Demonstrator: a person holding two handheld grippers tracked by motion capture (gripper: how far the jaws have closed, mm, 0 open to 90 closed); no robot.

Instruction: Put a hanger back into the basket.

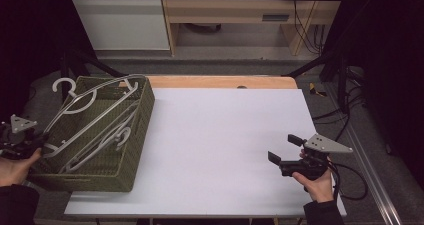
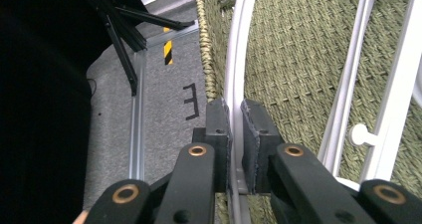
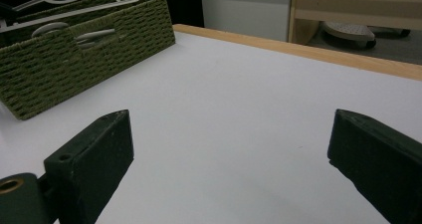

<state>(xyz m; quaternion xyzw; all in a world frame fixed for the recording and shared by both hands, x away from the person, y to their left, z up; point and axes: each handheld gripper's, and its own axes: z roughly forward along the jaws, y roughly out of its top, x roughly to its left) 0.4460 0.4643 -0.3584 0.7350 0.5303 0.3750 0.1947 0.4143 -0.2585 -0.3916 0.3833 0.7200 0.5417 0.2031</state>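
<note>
Hangers of pale grey-white plastic [image 1: 95,117] lie piled in an olive-green woven rectangular basket [image 1: 132,150] that sits on the left part of the white table [image 1: 225,140], its left side hanging past the table's edge. One hanger sticks up above the rim with its hook [image 1: 64,85] beyond the far left corner; others lie lower inside, crossing each other. At the basket's near left corner the left gripper [image 1: 30,144] is held in the person's left hand [image 1: 15,167], and in the left gripper view its two black fingers [image 2: 219,129] are closed tight on the thin curved bar of one white hanger [image 2: 234,69], which runs up between them along the inside of the woven wall; more white bars [image 2: 348,84] cross the basket's weave to the right. Grey floor [image 2: 164,104] with a black-and-yellow striped mark shows beyond the basket wall. The right gripper [image 1: 286,151] is held in the person's right hand [image 1: 317,182] low over the table's near right part, well apart from the basket and pointing toward it. In the right gripper view its fingers [image 3: 94,154] stand wide open with nothing between them but bare white table, the basket [image 3: 84,59] lying farther off at upper left.
</note>
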